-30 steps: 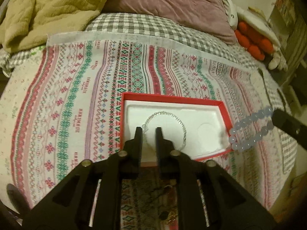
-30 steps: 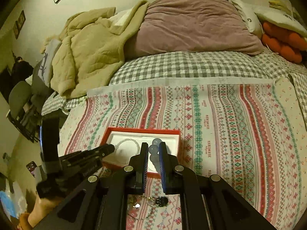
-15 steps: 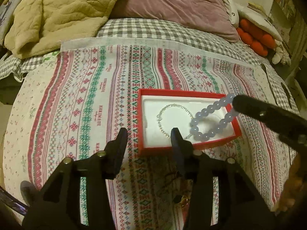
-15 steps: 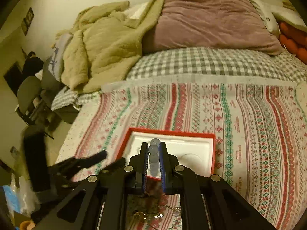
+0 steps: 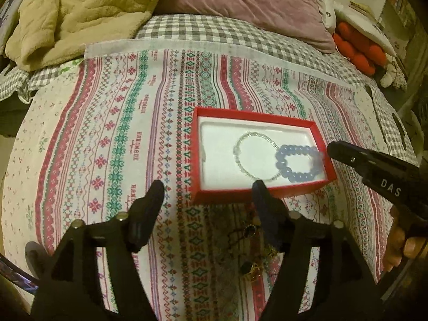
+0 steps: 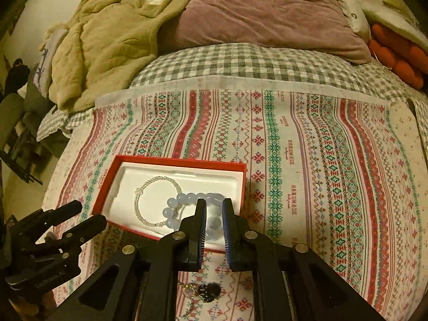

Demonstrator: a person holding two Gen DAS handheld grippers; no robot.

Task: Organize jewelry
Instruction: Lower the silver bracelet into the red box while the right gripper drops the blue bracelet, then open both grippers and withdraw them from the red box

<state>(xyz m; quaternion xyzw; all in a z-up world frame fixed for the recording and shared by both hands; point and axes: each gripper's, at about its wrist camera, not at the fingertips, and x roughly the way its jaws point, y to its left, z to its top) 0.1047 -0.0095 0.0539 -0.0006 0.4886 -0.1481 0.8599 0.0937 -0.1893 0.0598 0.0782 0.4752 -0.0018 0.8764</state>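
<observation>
A red box (image 5: 195,155) with a white insert lies on the patterned cloth. In it lie a clear bead bracelet (image 5: 240,157) and a pale blue bead bracelet (image 5: 297,163), which overlaps the clear one on the right. My right gripper (image 6: 214,203) reaches over the box's near right corner. Its jaws are opening, with blue beads (image 6: 187,196) between the pads and the bracelet resting flat on the insert. My left gripper (image 5: 208,187) hovers at the box's near edge, jaws opening wide, holding nothing. More dark and gold jewelry (image 5: 251,230) lies on the cloth before the box.
The cloth (image 6: 307,160) covers a checked bedsheet (image 6: 240,61). A beige blanket (image 6: 107,42) and a mauve pillow (image 6: 267,13) are piled at the back, with orange plush (image 5: 358,50) at the far right. A person's hand (image 5: 398,243) holds the right gripper.
The blue bracelet came down from hanging in the right gripper to lying in the box, and the right jaws parted slightly. The left jaws spread from nearly shut to wide.
</observation>
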